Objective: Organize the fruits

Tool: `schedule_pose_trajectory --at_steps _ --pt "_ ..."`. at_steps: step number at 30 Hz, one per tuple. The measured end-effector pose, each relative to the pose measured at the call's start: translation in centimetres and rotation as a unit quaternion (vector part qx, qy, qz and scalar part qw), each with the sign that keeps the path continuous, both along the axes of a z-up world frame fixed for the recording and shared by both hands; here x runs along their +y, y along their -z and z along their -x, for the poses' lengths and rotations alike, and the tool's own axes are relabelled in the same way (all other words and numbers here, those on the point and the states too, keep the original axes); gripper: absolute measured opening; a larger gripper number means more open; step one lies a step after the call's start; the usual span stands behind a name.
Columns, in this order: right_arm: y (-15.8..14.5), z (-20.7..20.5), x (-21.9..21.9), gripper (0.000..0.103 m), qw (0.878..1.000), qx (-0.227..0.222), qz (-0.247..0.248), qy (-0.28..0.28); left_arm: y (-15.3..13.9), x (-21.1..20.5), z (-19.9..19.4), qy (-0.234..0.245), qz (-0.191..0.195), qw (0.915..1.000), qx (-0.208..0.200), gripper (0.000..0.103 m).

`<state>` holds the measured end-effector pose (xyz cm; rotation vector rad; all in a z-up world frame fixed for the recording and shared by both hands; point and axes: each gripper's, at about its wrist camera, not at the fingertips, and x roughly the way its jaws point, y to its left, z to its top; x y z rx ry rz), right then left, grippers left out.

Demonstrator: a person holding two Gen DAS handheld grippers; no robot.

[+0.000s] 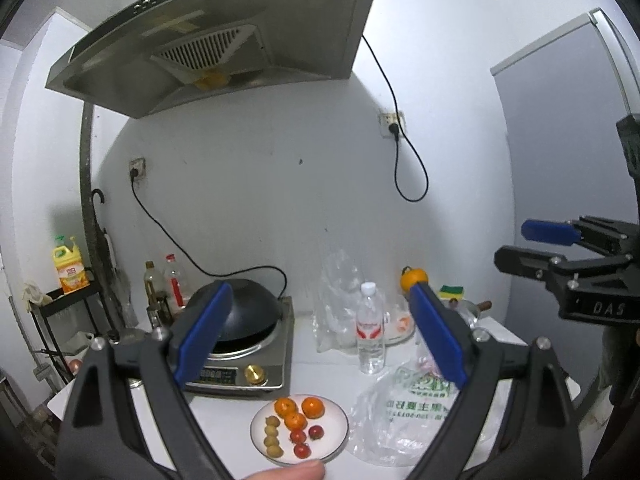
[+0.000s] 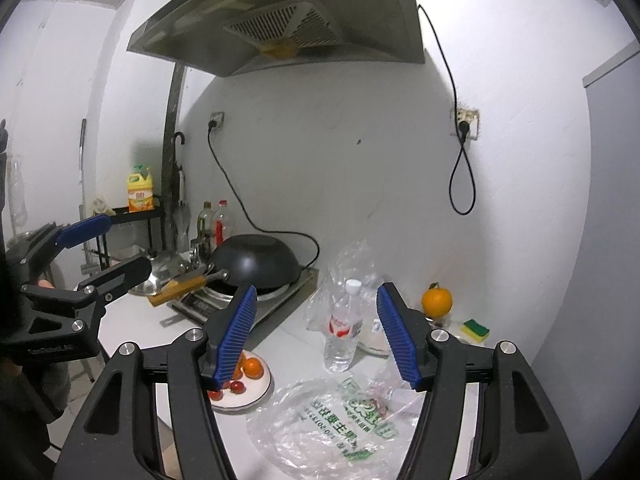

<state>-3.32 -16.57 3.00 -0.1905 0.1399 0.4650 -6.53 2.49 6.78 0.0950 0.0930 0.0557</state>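
With both the left gripper (image 1: 320, 332) and right gripper (image 2: 316, 332) held open and empty above the plate (image 1: 338, 432), grouped fruits are best left undisturbed.

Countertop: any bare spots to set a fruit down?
Bare strip between the induction cooker and the water bottle, running down to the plate. Crowded: printed plastic bag fills the right; clear bag and orange line the wall.
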Motion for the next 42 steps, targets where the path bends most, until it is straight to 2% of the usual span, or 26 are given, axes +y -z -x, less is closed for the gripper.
schedule_pose_trajectory --at_steps 20,42 --pt "-0.8 -1.1 -0.9 0.067 1.000 -0.012 -0.018 0.022 -0.7 -0.4 -0.9 -0.004 -0.009 0.9998 -0.018 0.091" --pt "-0.6 -1.7 -0.2 0.067 1.000 -0.004 -0.006 0.019 -0.4 0.2 -1.7 -0.003 -0.009 0.9999 -0.011 0.091"
